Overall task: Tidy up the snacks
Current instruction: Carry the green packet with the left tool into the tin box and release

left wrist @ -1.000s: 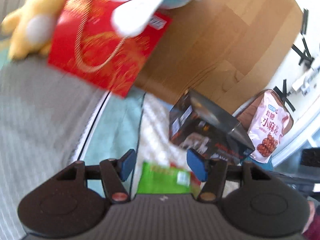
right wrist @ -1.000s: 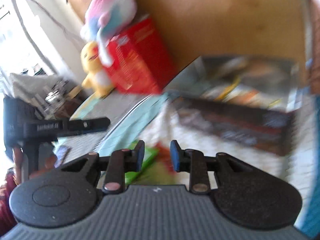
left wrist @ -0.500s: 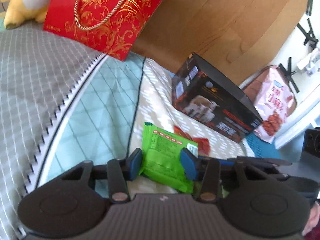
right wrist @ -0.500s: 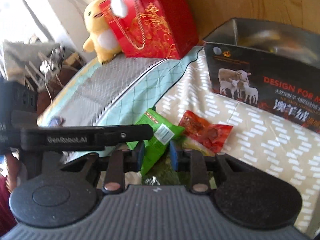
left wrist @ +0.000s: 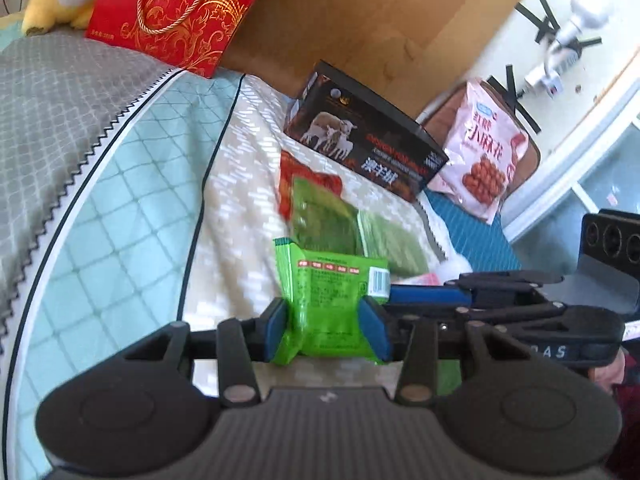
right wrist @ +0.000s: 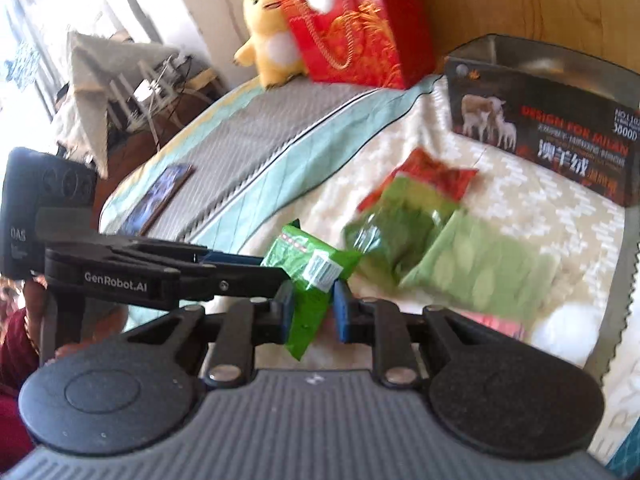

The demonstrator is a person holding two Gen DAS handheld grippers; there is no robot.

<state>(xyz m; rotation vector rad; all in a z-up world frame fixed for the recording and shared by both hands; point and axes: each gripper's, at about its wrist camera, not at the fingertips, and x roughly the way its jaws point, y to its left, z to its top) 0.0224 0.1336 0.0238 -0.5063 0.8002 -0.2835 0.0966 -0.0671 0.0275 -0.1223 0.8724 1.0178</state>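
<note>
A bright green snack packet (left wrist: 328, 304) sits between the blue pads of my left gripper (left wrist: 326, 330), which is shut on it. The same packet (right wrist: 310, 276) shows in the right wrist view, where my right gripper (right wrist: 314, 314) is also shut on its other end. Both grippers hold it just above the bed. Behind it lie a red snack packet (left wrist: 304, 176), a dark green one (left wrist: 324, 216) and a pale green one (right wrist: 480, 276). The open black box (left wrist: 368, 136) with the sheep picture stands beyond them.
A pink snack bag (left wrist: 484, 152) leans right of the box. A red gift bag (left wrist: 176, 12) and a yellow plush toy (right wrist: 272, 36) stand at the headboard. A flat dark item (right wrist: 160, 196) lies on the grey quilt near the bed's edge.
Both grippers have closed on the bright green packet and lifted it slightly. The dark green and pale green packets that lay under it have come into view.
</note>
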